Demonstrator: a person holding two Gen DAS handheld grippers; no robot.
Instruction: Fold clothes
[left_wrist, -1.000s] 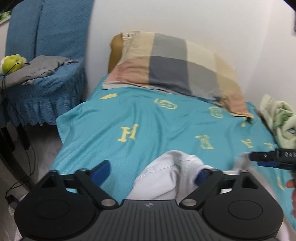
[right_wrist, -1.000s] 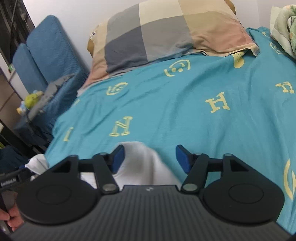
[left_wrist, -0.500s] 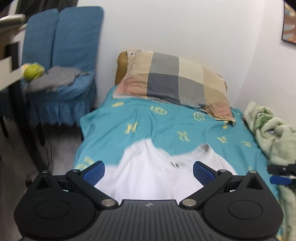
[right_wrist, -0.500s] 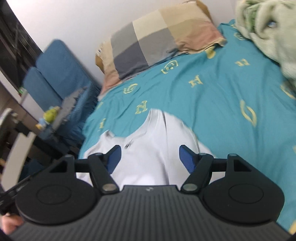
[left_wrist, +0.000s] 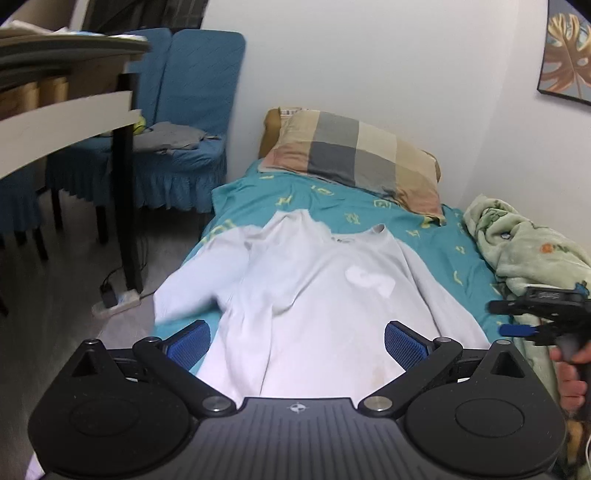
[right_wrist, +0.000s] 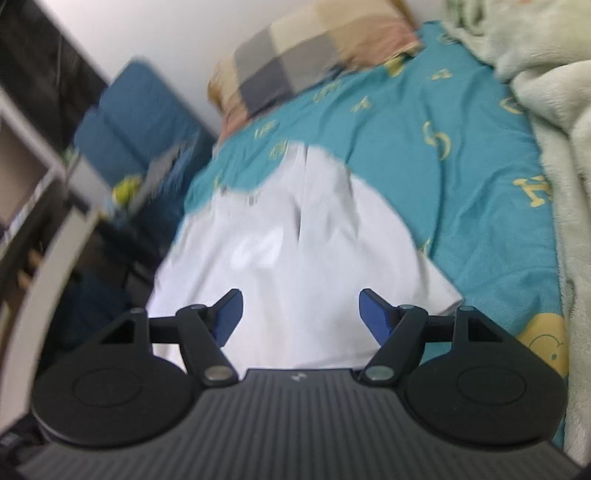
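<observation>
The left gripper (left_wrist: 297, 339) has its fingers (left_wrist: 188, 339) spread wide, with nothing between the blue pads. The right gripper (right_wrist: 299, 314) likewise has its fingers (right_wrist: 373, 314) spread apart and holds nothing; its view is blurred.

The white shirt (left_wrist: 314, 295) lies spread on the bed (left_wrist: 443, 254), directly ahead of and beneath both sets of fingers. In the left wrist view its lower part fills the gap between the fingers, and its collar end lies at the far end, pointing toward the pillow. One sleeve extends past the left finger and hangs toward the bed edge. A pale printed mark (left_wrist: 369, 280) sits on the chest, ahead of the right finger of the left gripper. In the right wrist view the white shirt (right_wrist: 295, 251) also spans the gap between the fingers and reaches beyond both.

The bed carries a teal sheet with yellow letters. A checked pillow (left_wrist: 362, 158) lies at the far end, well ahead of the fingers. A pale green blanket (left_wrist: 517, 247) is bunched to the right of the fingers, beside the shirt.

In the left wrist view the right gripper (left_wrist: 517, 317) appears at the right edge, held by a hand (left_wrist: 570, 373), over the blanket edge. A blue chair (left_wrist: 177, 129) with grey cloth on its seat stands left of the bed.
</observation>
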